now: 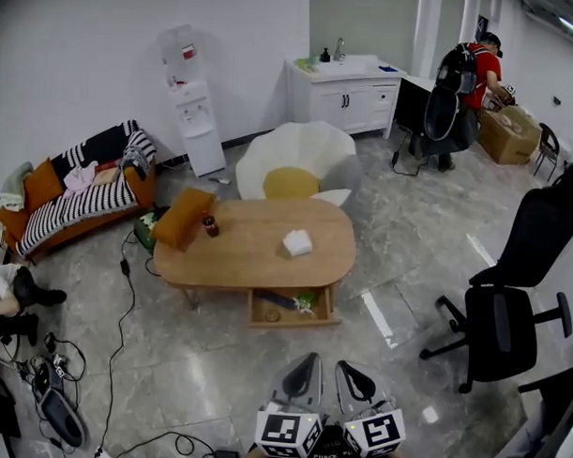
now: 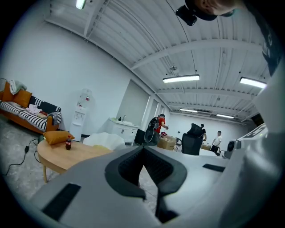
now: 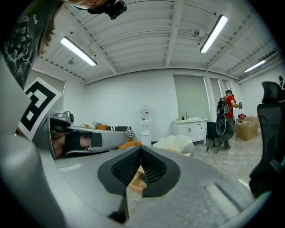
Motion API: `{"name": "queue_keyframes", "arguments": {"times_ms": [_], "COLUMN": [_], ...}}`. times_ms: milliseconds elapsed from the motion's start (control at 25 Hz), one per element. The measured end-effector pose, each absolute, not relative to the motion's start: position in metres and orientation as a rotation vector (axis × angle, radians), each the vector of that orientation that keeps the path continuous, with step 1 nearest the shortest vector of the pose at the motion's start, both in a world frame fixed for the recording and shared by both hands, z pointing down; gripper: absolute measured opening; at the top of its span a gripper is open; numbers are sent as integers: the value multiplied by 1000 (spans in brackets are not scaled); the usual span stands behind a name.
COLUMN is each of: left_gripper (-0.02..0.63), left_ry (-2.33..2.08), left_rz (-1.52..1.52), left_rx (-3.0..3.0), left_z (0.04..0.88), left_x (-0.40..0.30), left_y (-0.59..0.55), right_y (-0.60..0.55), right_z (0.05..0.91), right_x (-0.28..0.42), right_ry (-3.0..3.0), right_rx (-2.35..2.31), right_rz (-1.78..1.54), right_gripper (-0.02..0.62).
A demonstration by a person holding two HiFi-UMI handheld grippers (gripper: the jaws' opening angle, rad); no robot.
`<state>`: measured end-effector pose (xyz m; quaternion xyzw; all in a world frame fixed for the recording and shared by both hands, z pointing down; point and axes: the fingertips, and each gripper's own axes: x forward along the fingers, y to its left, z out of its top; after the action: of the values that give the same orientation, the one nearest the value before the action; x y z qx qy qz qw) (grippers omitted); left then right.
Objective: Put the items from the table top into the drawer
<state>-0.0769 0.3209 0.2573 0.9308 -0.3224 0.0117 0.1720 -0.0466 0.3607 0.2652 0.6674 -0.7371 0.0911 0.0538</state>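
- Left tool (image 1: 305,369): jaws together, nothing between the pads. Its own view shows only floor (image 1: 216,371) through the slit under the tips.
- Right tool (image 1: 351,374): jaws also closed and empty. The wood seen in its slit is the drawer (image 1: 293,320) far ahead, not something held.
- The two tools ride side by side, close together and pointing roughly level at the surface (image 1: 257,260). They are well short of it, with bare floor between. Judged: a carrying posture for the approach, jaws closed because there is nothing to take yet.
- Cola bottle (image 1: 210,225): upright on the surface, ahead and off to the left of the left tool, just beside the orange cushion (image 1: 182,217) that overhangs that end.
- White packet (image 1: 297,243): lies flat on the surface, nearly straight ahead of the left tool, well apart from the bottle.
- The drawer is pulled out from the side of the surface facing the tools, directly below the packet. It already holds a few things, too small to name. Judged: it is left open toward the tools so items can go straight down and in.
- Judged: neither item has been reached yet. Either tool must open its jaws before a grasp, and the upright bottle calls for a grip from the side.
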Motion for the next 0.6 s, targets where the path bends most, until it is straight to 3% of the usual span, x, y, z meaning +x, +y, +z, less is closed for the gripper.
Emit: {"name": "queue_keyframes", "arguments": {"times_ms": [600], "left_gripper": [9], "left_ry": [-837], "left_rz": [45], "left_rx": [2637], "left_z": [262], "left_x": [-80], "left_y": [279], "right_y": [322], "right_z": [272], "right_x": [-53], "right_ry": [-2199], "right_rx": [2078], "right_rz": [331], "right_gripper": [-3]}}
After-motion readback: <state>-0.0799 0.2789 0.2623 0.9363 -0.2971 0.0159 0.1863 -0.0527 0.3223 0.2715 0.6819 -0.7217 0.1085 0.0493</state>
